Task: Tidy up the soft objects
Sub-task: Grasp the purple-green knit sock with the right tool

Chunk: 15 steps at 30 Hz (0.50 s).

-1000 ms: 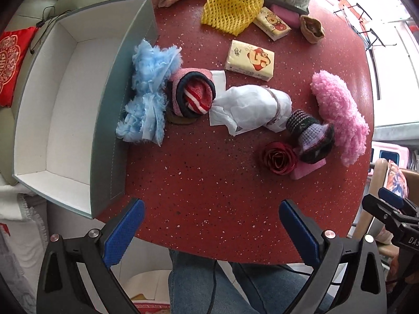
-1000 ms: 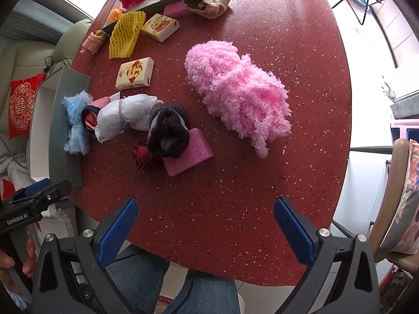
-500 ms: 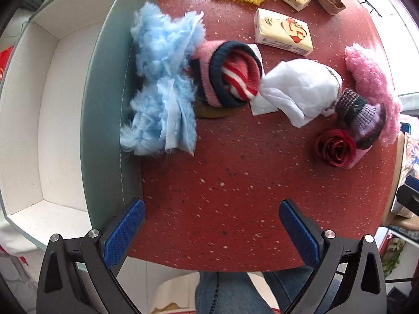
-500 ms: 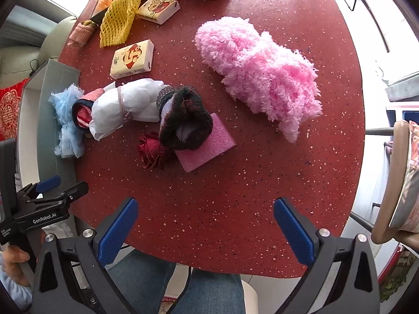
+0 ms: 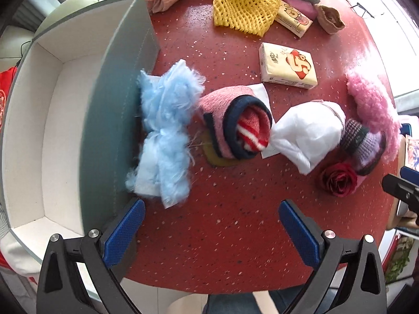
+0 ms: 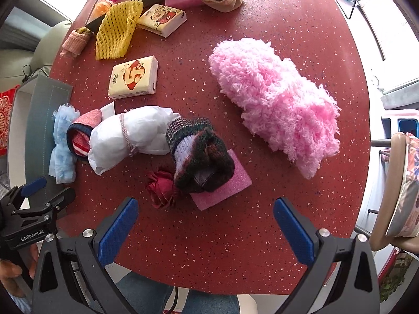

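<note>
Red speckled stone fills both my views: the round table [image 5: 235,222] carries all the soft things, and neither tool grips any of them. My left gripper [image 5: 212,231] has its fingers spread wide apart over the near edge, its left pad just beside the grey wall of the open box [image 5: 110,120], whose white inside shows nothing in the part I can see; its near corner is hidden behind my tool. The pale blue fluffy bundle [image 5: 165,136] leans against that wall, touching the rolled pink sock [image 5: 235,125], under which a yellowish thing peeks out that I cannot identify. My right gripper [image 6: 205,229] is likewise wide apart and empty, above the red rose [image 6: 162,188] and the dark knitted roll [image 6: 201,157] lying on a pink sponge [image 6: 222,188]. The white tied bundle [image 6: 131,136] covers part of the sock. The big pink fluffy piece [image 6: 275,104] sits apart. The far items are cut off at the frame edge.
</note>
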### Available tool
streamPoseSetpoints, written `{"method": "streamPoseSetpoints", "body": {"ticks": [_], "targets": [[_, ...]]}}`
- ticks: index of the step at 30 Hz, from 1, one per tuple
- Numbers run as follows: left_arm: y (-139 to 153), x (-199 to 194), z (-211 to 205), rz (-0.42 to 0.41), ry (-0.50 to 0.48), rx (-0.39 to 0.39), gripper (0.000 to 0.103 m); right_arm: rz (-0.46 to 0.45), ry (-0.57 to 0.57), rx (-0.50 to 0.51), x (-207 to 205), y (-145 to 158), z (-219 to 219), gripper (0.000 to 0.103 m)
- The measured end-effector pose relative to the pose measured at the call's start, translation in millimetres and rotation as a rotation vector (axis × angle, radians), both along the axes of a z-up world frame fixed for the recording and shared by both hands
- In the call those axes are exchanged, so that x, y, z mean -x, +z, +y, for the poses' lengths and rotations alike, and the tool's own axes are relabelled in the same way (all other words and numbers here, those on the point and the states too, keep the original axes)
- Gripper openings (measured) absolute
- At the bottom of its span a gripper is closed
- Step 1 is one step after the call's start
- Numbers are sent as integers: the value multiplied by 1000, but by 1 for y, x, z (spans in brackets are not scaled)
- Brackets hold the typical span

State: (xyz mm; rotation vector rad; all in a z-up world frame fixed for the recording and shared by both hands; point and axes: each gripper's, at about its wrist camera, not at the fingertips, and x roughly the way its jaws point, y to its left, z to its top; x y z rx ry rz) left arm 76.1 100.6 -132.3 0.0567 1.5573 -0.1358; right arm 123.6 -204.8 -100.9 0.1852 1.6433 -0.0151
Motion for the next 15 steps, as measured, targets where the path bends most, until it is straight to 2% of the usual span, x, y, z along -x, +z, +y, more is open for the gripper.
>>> {"method": "streamPoseSetpoints", "body": {"ticks": [6, 12, 15], "targets": [[-16, -23, -22, -25, -2, -54, 103, 0, 46, 16, -16, -12, 7, 103], [-3, -30, -35, -60, -23, -28, 103, -4, 81, 39, -31, -25, 11, 103], [-1, -28, -46, -47, -28, -16, 103, 8, 86, 35, -37, -34, 14, 103]]}}
